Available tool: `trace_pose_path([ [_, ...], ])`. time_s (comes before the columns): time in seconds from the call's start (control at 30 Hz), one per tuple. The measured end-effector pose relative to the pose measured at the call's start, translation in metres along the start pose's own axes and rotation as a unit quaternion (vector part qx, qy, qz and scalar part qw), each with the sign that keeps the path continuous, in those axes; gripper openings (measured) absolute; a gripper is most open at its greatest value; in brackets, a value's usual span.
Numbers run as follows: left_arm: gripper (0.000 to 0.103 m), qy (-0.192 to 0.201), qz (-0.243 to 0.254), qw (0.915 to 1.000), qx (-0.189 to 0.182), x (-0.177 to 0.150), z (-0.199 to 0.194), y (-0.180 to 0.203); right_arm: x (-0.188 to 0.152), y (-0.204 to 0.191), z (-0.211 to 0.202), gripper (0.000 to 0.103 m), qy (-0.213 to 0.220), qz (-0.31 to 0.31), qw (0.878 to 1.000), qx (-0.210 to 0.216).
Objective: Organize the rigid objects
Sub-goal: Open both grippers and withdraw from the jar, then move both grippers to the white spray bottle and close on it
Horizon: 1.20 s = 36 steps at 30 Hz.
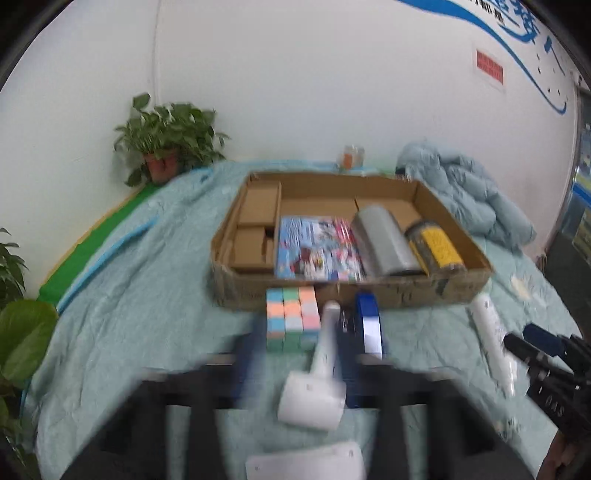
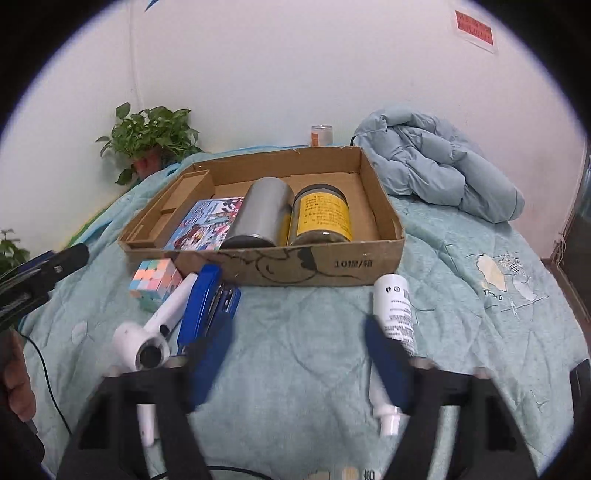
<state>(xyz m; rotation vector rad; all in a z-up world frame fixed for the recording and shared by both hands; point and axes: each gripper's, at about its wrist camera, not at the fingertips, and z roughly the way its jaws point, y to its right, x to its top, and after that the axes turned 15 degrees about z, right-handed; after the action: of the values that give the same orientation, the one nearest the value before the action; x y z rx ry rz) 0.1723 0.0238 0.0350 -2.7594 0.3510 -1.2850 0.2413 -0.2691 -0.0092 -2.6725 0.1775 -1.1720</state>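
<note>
Cardboard box (image 2: 369, 258): holding picture book (image 2: 207, 225), steel canister (image 2: 262, 214) and yellow-labelled jar (image 2: 325, 214), all lying flat.
Left gripper (image 2: 75, 256): hovering closed, empty.
Right gripper (image 2: 297, 326): hovering open, empty.

The front wall of the cardboard box (image 2: 332, 266) has black print that starts with the number 101. The blue bedspread (image 2: 491, 291) has stitched letters that look like Y and G. The words on the yellow jar label (image 2: 325, 214), the white bottle (image 2: 397, 306) and the red wall sign (image 2: 474, 27) are too small to read
</note>
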Motion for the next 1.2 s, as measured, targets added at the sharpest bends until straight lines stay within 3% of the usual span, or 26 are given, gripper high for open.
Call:
trace_pose_path([
  [0.03,0.003,-0.004,-0.003,1.0,-0.002,-0.002,0.003,0.006,-0.006,-0.002,-0.003,0.025,0.003,-0.012,1.0,-0.009],
  [0.1,0.003,-0.001,-0.002,0.9999,0.011,-0.013,-0.002,0.012,-0.015,-0.002,-0.007,0.021,0.005,-0.019,1.0,-0.008],
  [0.13,0.014,0.001,0.0,0.9999,0.017,-0.017,-0.005,0.014,-0.019,-0.001,-0.01,0.021,0.003,-0.017,1.0,0.004],
  [0.17,0.032,-0.001,0.005,0.9997,0.022,-0.022,-0.007,0.018,-0.022,0.0,-0.011,0.024,0.002,-0.015,1.0,0.013],
  [0.2,0.085,-0.005,0.009,0.9997,0.022,-0.023,-0.007,0.019,-0.025,0.0,-0.012,0.03,-0.001,-0.016,1.0,0.02],
  [0.23,0.099,-0.008,0.011,0.9996,0.026,-0.027,-0.008,0.022,-0.028,0.0,-0.012,0.055,-0.005,-0.02,1.0,0.024],
  [0.27,0.101,-0.002,0.012,0.9994,0.031,-0.029,-0.007,0.022,-0.031,0.001,-0.012,0.081,-0.006,-0.019,0.999,0.027],
  [0.43,0.103,-0.023,0.042,0.9979,0.045,-0.038,0.004,0.034,-0.028,0.021,-0.007,0.083,-0.01,0.021,0.999,0.05],
  [0.57,0.103,-0.029,0.031,0.9984,0.038,-0.047,0.008,0.038,-0.013,0.056,0.017,0.083,-0.023,0.044,0.999,0.016],
  [0.6,0.103,-0.029,0.029,0.9985,0.036,-0.048,0.007,0.038,-0.007,0.067,0.033,0.083,-0.046,0.044,0.998,-0.006],
  [0.67,0.103,-0.032,0.027,0.9987,0.028,-0.05,0.01,0.042,0.003,0.088,0.061,0.074,-0.102,0.064,0.992,-0.023],
  [0.73,0.103,-0.036,0.028,0.9987,0.023,-0.047,0.012,0.045,0.006,0.102,0.078,0.071,-0.118,0.082,0.989,-0.034],
  [0.77,0.103,-0.037,0.028,0.9987,0.019,-0.047,0.014,0.047,0.007,0.107,0.088,0.062,-0.128,0.084,0.987,-0.047],
  [0.83,0.102,-0.039,0.026,0.9988,0.009,-0.046,0.017,0.048,0.005,0.112,0.102,0.045,-0.162,0.104,0.981,-0.018],
  [0.87,0.103,-0.042,0.025,0.9988,0.002,-0.045,0.018,0.048,0.005,0.109,0.102,0.044,-0.16,0.101,0.982,-0.022],
  [0.97,0.103,-0.051,0.022,0.9981,-0.027,-0.042,0.026,0.05,-0.004,0.089,0.092,0.044,-0.145,0.049,0.987,-0.046],
  [1.07,0.102,-0.069,0.022,0.9936,-0.087,-0.039,0.035,0.056,-0.014,0.082,0.074,0.044,-0.156,0.036,0.987,-0.03],
  [1.13,0.102,-0.079,0.021,0.9874,-0.136,-0.038,0.041,0.063,-0.027,0.07,0.057,0.044,-0.148,0.002,0.988,-0.037],
  [1.2,0.102,-0.098,0.026,0.9715,-0.214,-0.036,0.052,0.077,-0.044,0.058,0.045,0.044,-0.15,-0.043,0.986,-0.05],
])
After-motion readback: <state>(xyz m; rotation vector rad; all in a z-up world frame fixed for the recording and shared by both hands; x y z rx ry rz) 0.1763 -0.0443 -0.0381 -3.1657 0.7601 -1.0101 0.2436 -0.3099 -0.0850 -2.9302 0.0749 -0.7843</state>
